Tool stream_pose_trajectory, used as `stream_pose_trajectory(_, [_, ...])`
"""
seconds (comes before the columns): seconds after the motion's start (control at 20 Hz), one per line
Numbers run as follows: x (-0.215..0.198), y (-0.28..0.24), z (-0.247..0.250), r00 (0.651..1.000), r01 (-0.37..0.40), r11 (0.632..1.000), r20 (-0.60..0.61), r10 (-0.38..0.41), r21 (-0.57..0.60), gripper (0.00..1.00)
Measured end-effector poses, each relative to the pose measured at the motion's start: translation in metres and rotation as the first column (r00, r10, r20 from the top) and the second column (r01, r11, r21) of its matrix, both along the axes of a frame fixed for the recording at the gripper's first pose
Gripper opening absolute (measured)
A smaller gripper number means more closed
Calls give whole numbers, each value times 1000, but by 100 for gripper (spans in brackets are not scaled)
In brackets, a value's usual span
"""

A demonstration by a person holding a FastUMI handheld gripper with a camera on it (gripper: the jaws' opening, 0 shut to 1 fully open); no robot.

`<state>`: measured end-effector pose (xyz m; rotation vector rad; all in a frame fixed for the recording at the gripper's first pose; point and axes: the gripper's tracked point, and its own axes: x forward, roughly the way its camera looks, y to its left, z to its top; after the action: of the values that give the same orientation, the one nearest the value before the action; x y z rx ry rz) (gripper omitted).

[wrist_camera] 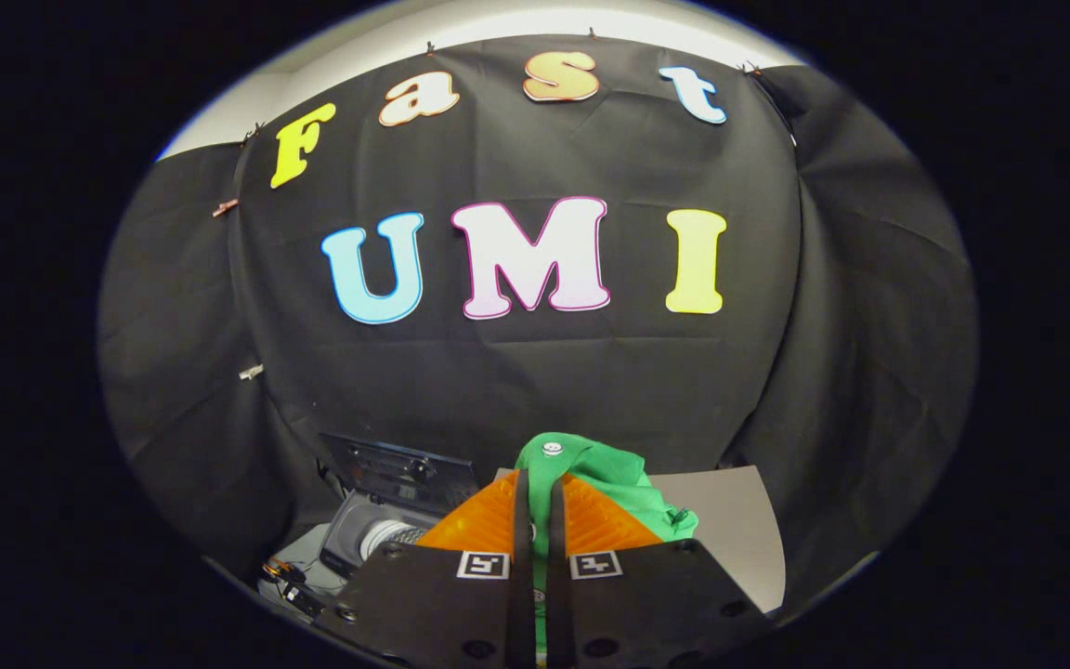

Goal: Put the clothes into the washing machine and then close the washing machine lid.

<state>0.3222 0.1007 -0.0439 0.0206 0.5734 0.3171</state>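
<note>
A green garment [623, 478] with a small white button near its top is pinched between my fingers and bulges out above and to the right of them. My gripper [540, 520] is shut on it, lifted above the grey table top [730, 530]. Down to the left of the fingers stands the small washing machine [377, 530], its dark lid [400, 469] raised upright behind the opening, with the pale drum showing inside.
Black booth cloth hangs close behind the machine and the table. Small cables and clips lie on the surface to the left of the machine [289, 581]. The grey table top stretches out to the right of the garment.
</note>
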Motion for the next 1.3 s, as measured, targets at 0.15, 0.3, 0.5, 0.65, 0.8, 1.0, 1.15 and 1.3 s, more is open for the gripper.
stream_pose_trajectory(0.15, [1,17,3,1000,-6,999,-21,7,54,9])
stream_pose_trajectory(0.3, [1,43,28,999,-32,995,6,31,93,9])
stream_pose_trajectory(0.5, [3,86,68,997,-59,988,49,52,143,9])
stream_pose_trajectory(0.65, [-1,121,82,996,-78,979,50,70,190,9])
stream_pose_trajectory(0.8, [-9,159,82,993,-115,964,36,109,241,9])
stream_pose_trajectory(1.0, [-24,206,66,985,-170,946,7,175,275,9])
stream_pose_trajectory(1.15, [-30,238,43,978,-191,941,-23,205,279,9])
stream_pose_trajectory(1.3, [-39,263,11,969,-216,936,-58,241,277,9])
